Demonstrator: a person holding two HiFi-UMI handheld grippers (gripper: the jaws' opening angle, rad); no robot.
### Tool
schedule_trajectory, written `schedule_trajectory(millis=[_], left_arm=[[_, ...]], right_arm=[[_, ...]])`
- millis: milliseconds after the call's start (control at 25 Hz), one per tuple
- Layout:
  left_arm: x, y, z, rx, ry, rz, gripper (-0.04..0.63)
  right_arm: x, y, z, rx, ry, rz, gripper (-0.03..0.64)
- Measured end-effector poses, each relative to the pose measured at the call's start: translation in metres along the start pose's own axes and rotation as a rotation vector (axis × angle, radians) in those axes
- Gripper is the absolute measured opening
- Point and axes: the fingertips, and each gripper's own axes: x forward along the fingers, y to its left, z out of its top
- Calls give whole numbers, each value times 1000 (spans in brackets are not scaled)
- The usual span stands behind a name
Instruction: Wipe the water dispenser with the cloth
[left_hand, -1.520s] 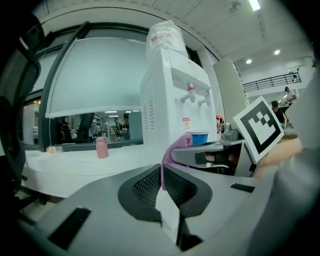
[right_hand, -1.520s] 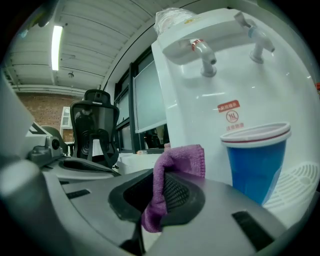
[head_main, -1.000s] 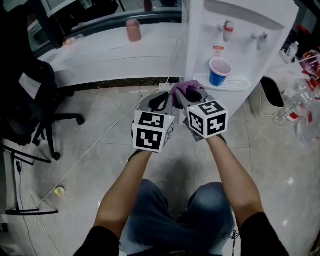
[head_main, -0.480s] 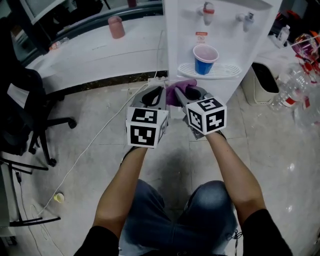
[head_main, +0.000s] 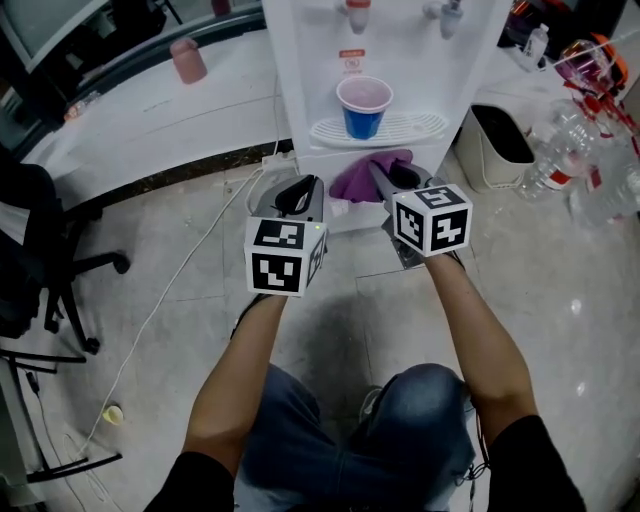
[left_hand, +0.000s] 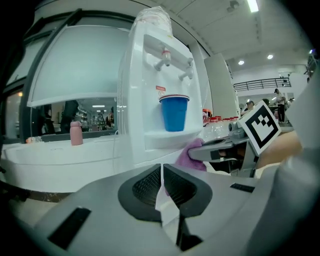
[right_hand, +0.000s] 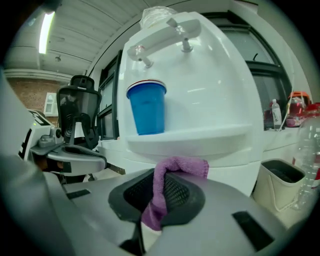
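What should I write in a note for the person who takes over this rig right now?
Left tongs: shut, empty, held beside the right one.
Right tongs: shut on the purple cloth.
The cloth is just in front of the water dispenser, below its drip tray; whether it touches cannot be told. A blue cup stands on the tray.
Done: cloth gripped and at the dispenser.
Left: the wiping itself; mind the cup.
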Motion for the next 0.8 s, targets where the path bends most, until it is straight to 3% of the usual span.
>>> schedule_trajectory(millis=[560,800], left_arm=[[14,-11,-19,24,51,-19,37],[17,-16,-21,21,51,-20,37]], right_arm=[[-52,-123,-16,-22,38,-225,32],[-58,-117,-13,-38,36,-202,32]])
